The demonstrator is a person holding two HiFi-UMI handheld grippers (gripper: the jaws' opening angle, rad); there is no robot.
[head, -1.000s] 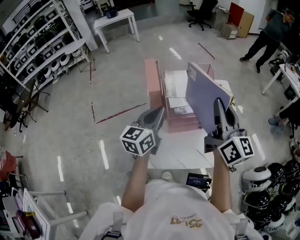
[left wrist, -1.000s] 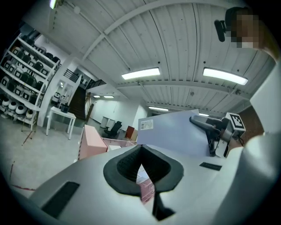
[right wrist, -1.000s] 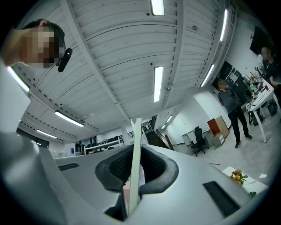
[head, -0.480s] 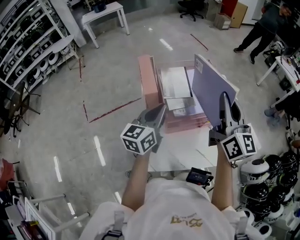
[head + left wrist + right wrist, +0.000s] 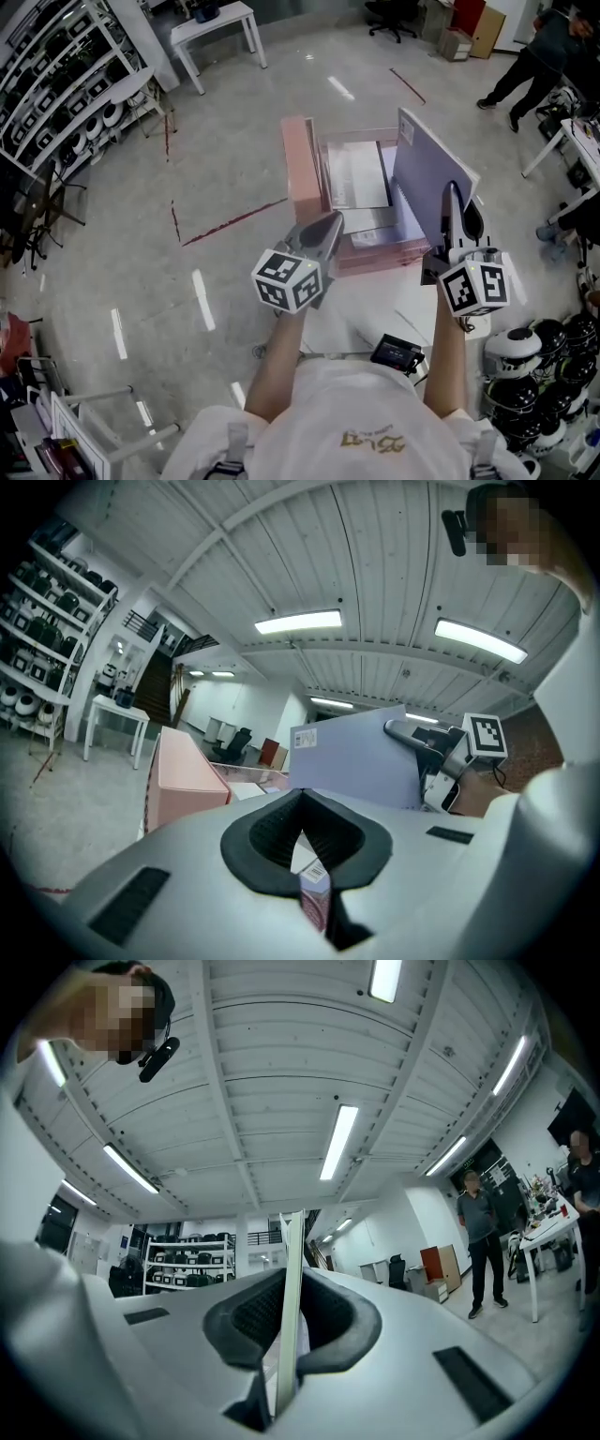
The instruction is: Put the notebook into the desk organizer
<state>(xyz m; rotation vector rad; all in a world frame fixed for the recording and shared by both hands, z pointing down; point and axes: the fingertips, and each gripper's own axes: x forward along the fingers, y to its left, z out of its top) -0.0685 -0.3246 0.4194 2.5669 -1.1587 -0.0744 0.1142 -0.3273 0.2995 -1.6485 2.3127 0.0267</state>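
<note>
The right gripper (image 5: 453, 199) is observed with its jaws closed almost fully on the near edge of a thin lavender hardcover notebook (image 5: 427, 173); in the right gripper view the cover's edge is seen pinched between the black ribbed pads (image 5: 251, 1314). The notebook is held upright on its edge, leaning slightly, above the right-hand part of the pink plastic desk organizer (image 5: 300, 169), which is set on a white table (image 5: 375, 300). A small white label is noted at the notebook's upper far corner. Whether the notebook's lower edge has entered a compartment or touches the organizer cannot be determined. White printed sheets (image 5: 356, 173) are seen lying flat in the organizer's middle section. The left gripper (image 5: 328, 225) is held level just before the organizer's near edge, well apart from the notebook. Its jaws are found brought together at the tips, with nothing gripped; through the gap behind the tips only a pink item bearing a barcode is glimpsed. A small dark device (image 5: 397, 353) is recorded at the table's near edge.
</note>
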